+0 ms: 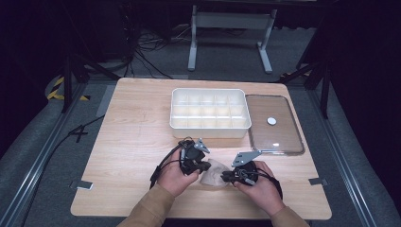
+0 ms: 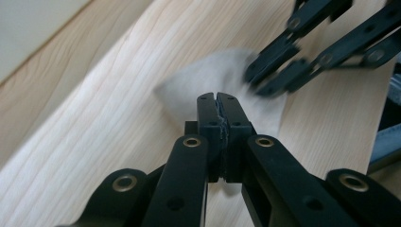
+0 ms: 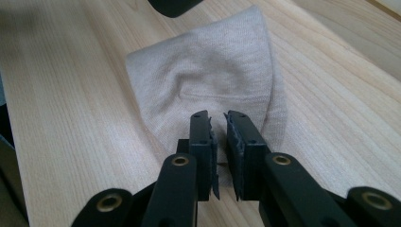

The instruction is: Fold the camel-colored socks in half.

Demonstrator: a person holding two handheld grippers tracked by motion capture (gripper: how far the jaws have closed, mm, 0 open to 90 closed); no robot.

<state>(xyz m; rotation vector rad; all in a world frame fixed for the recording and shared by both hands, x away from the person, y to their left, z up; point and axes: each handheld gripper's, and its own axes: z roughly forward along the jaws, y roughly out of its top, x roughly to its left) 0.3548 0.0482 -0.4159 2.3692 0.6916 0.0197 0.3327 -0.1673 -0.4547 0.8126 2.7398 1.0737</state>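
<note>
**Holdings on the wooden table, largest first, placed by the white tray**

1. Wooden table (image 1: 137,142). Light grain, rounded corners; it carried every item below.

2. White tray (image 1: 209,113). Divided into rows of small compartments, it stood at the far middle of the table. All places below are given from it.

3. Clear lid (image 1: 274,124). It lay flat, just beside the tray on its right, with a small white round knob at its centre.

4. Beige cloth (image 1: 213,175). A small soft knit piece, rumpled rather than flat, it lay on the table on my side of the tray, well apart from it, between my two grippers. In the right gripper view the cloth (image 3: 208,80) rose in a hump with a seam line across it.

5. My left gripper (image 1: 204,166). Held on the near side of the tray, below its middle, at the cloth's left edge. In the left gripper view my left gripper (image 2: 221,101) had its jaws brought fully together, the pads meeting over the edge of the cloth (image 2: 213,80); whether fabric was caught between them I could not tell.

6. My right gripper (image 1: 226,177). Held on the near side of the tray, below its right end, at the cloth's right edge. In the right gripper view my right gripper (image 3: 217,118) stood with a narrow gap between the pads, just over the cloth's near edge, nothing pinched.
</note>
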